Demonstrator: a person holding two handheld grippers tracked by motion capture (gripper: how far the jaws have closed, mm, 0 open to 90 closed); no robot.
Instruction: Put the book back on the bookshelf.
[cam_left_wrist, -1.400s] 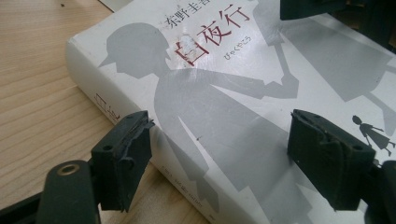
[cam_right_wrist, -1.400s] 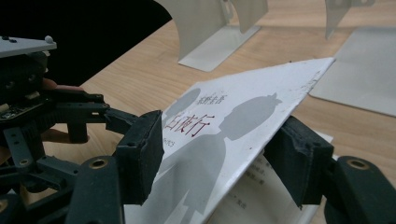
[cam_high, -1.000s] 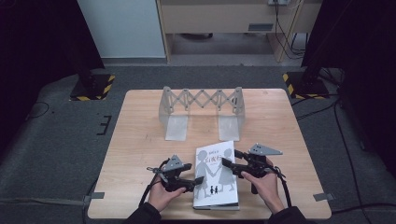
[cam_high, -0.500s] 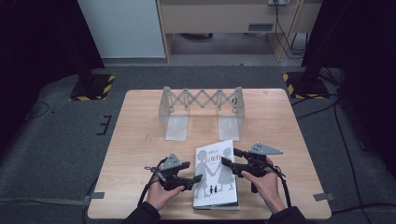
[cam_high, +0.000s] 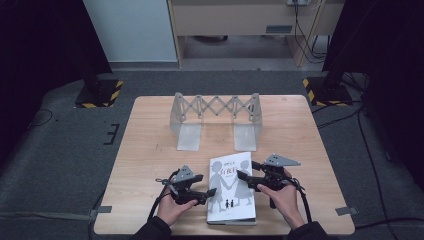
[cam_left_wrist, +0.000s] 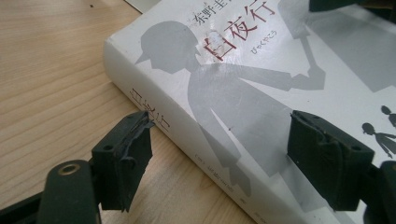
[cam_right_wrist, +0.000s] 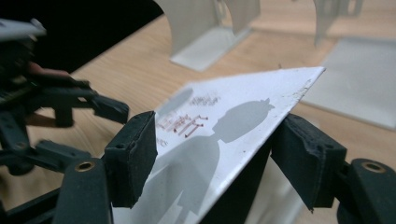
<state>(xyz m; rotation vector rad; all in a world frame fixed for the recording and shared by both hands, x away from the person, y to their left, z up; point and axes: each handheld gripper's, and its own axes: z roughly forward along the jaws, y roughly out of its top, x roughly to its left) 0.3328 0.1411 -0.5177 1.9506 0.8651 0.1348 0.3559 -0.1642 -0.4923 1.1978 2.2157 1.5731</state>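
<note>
A white book (cam_high: 231, 187) with grey silhouette figures and red lettering lies flat near the table's front edge. My left gripper (cam_high: 210, 194) is at its left side, open. In the left gripper view its jaws straddle the spine edge of the book (cam_left_wrist: 261, 93), one jaw over the wood, the other over the cover, left gripper (cam_left_wrist: 219, 135) apart from both. My right gripper (cam_high: 246, 170) reaches in from the right, open. In the right gripper view the book's (cam_right_wrist: 210, 140) far corner sits between the wide jaws of the right gripper (cam_right_wrist: 217, 126).
A grey metal expanding book rack (cam_high: 215, 117) with two flat base plates stands at the middle back of the wooden table (cam_high: 150, 150). Its plates (cam_right_wrist: 355, 79) lie just beyond the book. The left gripper (cam_right_wrist: 70, 107) shows at the left of the right gripper view.
</note>
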